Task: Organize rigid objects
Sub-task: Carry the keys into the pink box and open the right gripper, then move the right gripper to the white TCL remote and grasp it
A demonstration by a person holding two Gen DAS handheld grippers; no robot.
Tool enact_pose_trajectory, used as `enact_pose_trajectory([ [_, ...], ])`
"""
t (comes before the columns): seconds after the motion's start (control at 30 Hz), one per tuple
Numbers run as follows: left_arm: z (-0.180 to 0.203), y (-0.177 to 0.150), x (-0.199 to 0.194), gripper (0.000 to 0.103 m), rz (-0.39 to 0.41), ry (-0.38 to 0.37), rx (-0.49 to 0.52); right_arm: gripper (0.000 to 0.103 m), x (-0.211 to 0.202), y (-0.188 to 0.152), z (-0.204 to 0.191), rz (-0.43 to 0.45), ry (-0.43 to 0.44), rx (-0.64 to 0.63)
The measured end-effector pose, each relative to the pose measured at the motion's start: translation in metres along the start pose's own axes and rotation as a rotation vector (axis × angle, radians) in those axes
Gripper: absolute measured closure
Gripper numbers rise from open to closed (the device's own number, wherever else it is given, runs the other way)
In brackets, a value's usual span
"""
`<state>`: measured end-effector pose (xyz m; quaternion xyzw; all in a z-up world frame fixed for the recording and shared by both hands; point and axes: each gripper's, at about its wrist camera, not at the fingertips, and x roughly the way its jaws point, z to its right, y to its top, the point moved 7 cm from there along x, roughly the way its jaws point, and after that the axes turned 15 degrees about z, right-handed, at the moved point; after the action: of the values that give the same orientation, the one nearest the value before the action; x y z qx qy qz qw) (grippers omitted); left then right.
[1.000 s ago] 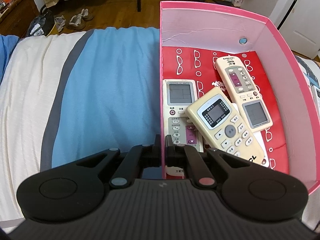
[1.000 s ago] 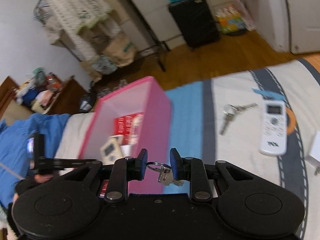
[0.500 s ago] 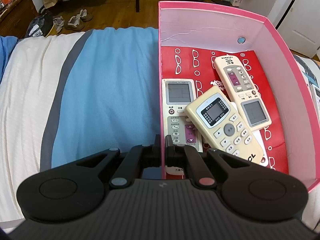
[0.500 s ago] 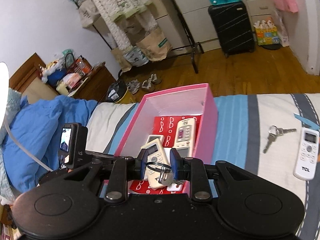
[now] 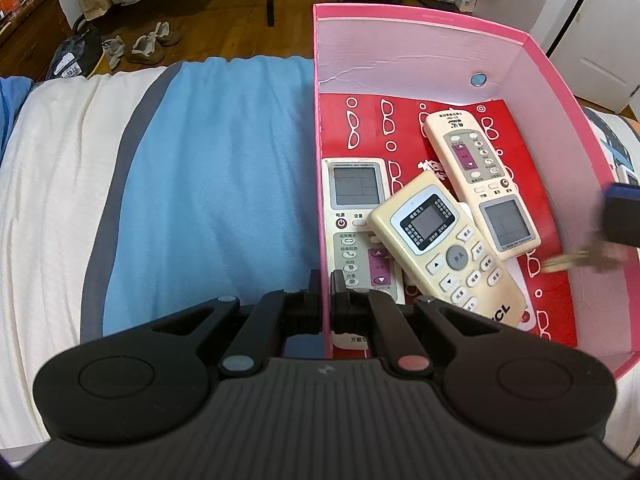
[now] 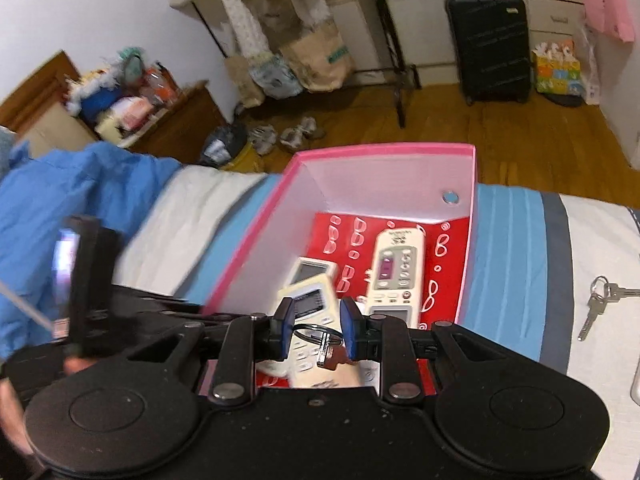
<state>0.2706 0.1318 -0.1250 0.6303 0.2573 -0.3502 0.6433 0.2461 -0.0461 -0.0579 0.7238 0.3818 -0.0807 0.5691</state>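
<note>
The right gripper [image 6: 315, 326], clamping a metal key ring [image 6: 320, 338], had swung over the pink cardboard box [image 5: 420, 14] toward three o'clock; release seemed near. The left gripper [image 5: 326, 294] pinched the box wall.

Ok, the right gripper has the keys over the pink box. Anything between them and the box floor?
Only the remotes: the keys in the right gripper hang right above the cream remote. The box is open-topped, with bare red floor to the right.
</note>
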Motion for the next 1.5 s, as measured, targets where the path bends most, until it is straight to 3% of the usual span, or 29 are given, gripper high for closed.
enact_pose_trajectory([
  [0.17, 0.000, 0.000, -0.001, 0.100, 0.003, -0.005, 0.006, 0.075, 0.035, -0.005, 0.008, -0.035, -0.046, 0.002],
  [0.43, 0.000, -0.001, -0.001, 0.100, 0.007, -0.009, 0.012, 0.069, 0.050, 0.009, 0.006, 0.025, -0.037, -0.039],
  [0.6, 0.002, 0.000, -0.001, 0.100, 0.005, -0.005, 0.026, 0.063, 0.016, 0.021, 0.010, 0.083, -0.012, -0.041],
  [0.67, 0.004, -0.001, -0.002, 0.100, 0.005, -0.001, 0.034, 0.049, -0.006, 0.024, 0.015, 0.112, -0.015, -0.073],
  [0.9, 0.004, 0.000, -0.002, 0.100, 0.002, 0.006, 0.042, 0.040, -0.089, 0.035, 0.051, 0.199, -0.056, -0.116],
  [1.03, 0.005, 0.000, -0.002, 0.100, 0.000, 0.011, 0.046, 0.021, -0.129, 0.037, 0.075, 0.267, -0.092, -0.180],
  [1.17, 0.005, 0.000, -0.002, 0.100, 0.000, 0.019, 0.053, 0.010, -0.152, 0.035, 0.111, 0.327, -0.174, -0.229],
  [1.23, 0.005, 0.000, -0.002, 0.100, 0.001, 0.022, 0.056, 0.008, -0.156, 0.033, 0.138, 0.315, -0.223, -0.185],
  [1.37, 0.005, 0.000, -0.003, 0.100, -0.001, 0.023, 0.055, 0.008, -0.149, 0.020, 0.197, 0.166, -0.259, -0.016],
  [1.5, 0.005, 0.000, -0.002, 0.100, -0.003, 0.027, 0.061, 0.009, -0.138, 0.002, 0.249, 0.084, -0.335, 0.132],
])
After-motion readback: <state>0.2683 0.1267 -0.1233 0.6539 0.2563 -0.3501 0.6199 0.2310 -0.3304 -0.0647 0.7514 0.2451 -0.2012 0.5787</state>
